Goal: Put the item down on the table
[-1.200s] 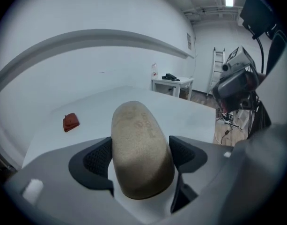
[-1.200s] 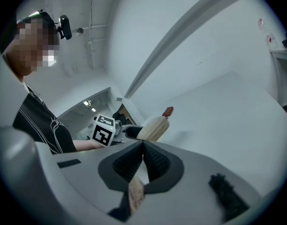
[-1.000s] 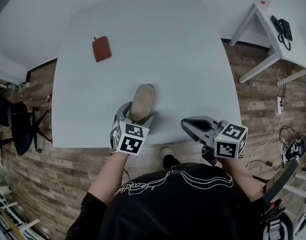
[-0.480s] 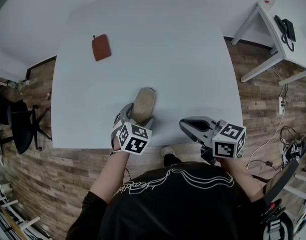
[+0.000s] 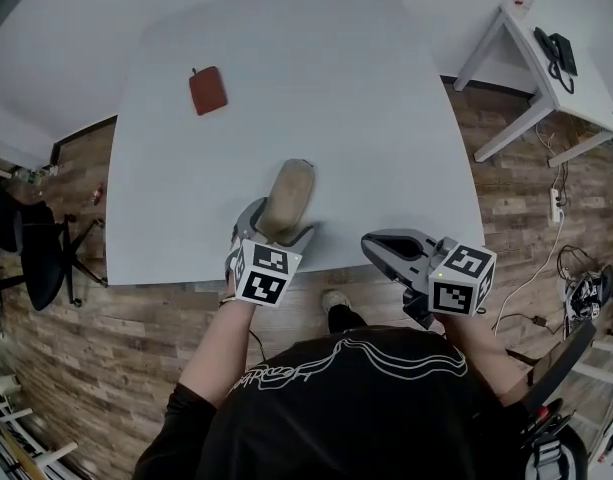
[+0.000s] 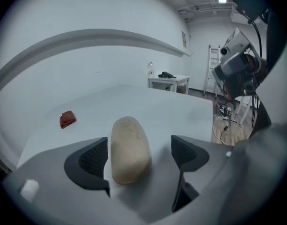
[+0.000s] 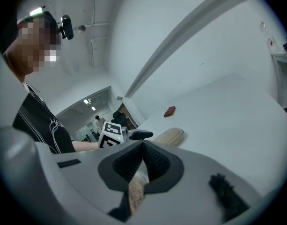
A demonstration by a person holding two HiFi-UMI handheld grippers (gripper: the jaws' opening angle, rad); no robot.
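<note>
A beige oblong item (image 5: 287, 190) lies on the white table (image 5: 366, 118) near its front edge. My left gripper (image 5: 278, 226) straddles the item's near end and its jaws are opening. In the left gripper view the item (image 6: 129, 146) sits close to the left pad (image 6: 92, 159), with a clear gap to the right pad (image 6: 186, 153). My right gripper (image 5: 378, 248) hovers at the table's front edge to the right, shut with nothing in it. In its own view the right gripper (image 7: 143, 146) has its pads meeting, and the item (image 7: 170, 136) shows beyond them.
A small red-brown pouch (image 5: 207, 90) lies at the table's far left. A smaller white side table (image 5: 516, 28) with a black phone (image 5: 554, 50) stands to the right. A dark chair (image 5: 31, 253) is on the wood floor at left.
The left jaws have spread a little wider around the item. The right gripper has stayed where it was.
</note>
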